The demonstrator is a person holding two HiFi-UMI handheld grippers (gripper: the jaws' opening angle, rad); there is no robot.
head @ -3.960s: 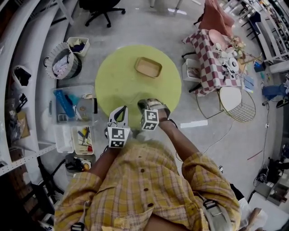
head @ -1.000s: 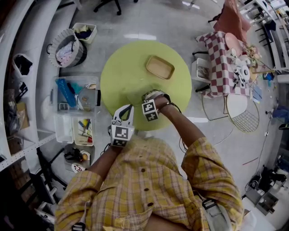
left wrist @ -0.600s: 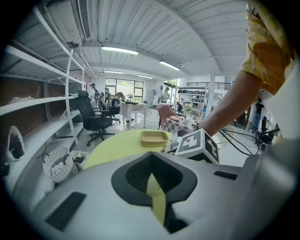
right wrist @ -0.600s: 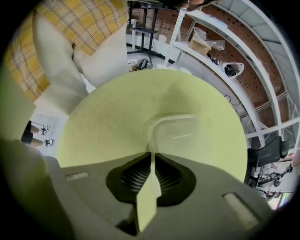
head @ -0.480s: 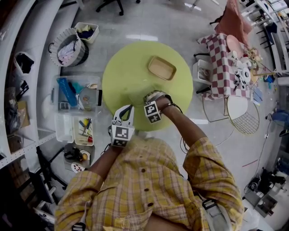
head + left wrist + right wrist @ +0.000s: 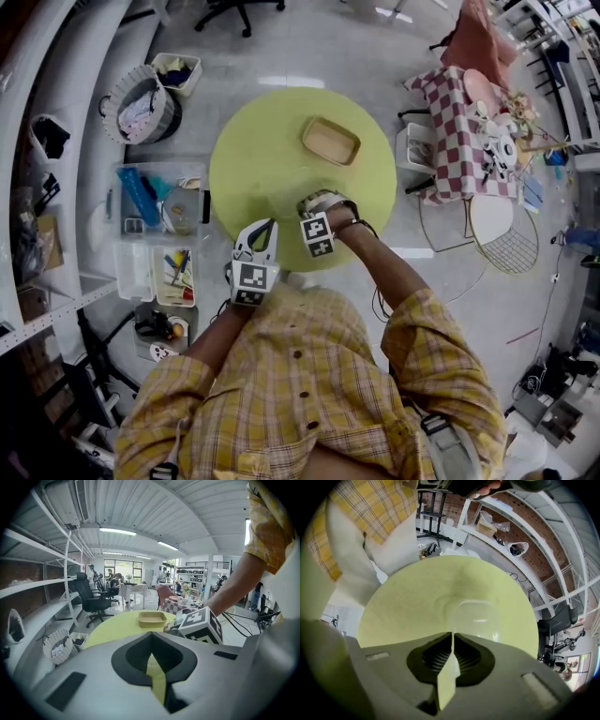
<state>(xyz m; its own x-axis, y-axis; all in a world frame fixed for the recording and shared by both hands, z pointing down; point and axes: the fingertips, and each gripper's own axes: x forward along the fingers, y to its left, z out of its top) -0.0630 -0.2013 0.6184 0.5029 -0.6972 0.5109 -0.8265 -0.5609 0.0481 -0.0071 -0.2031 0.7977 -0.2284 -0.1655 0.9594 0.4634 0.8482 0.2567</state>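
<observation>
A round yellow-green table (image 6: 253,159) carries a shallow tan tray (image 6: 330,141) on its far side, also seen as the tan tray (image 6: 152,618) in the left gripper view. A clear plastic box (image 6: 476,616) lies on the table just ahead of my right gripper (image 6: 451,637). That right gripper (image 6: 314,197) hovers over the table's near part, jaws shut on nothing. My left gripper (image 6: 265,225) hangs at the table's near-left edge, and the left gripper (image 6: 151,656) is shut and empty. The right gripper's marker cube (image 6: 201,625) shows beside it.
Clear bins of tools (image 6: 155,208) and a laundry basket (image 6: 139,108) stand on the floor to the left, by white shelving (image 6: 37,187). A checked-cloth table (image 6: 459,122) and a wire chair (image 6: 497,220) stand to the right. An office chair (image 6: 93,599) is beyond the table.
The right gripper has shifted slightly, so the clear box now sits more squarely ahead of its jaws. The left gripper has barely moved. Both stay shut.
</observation>
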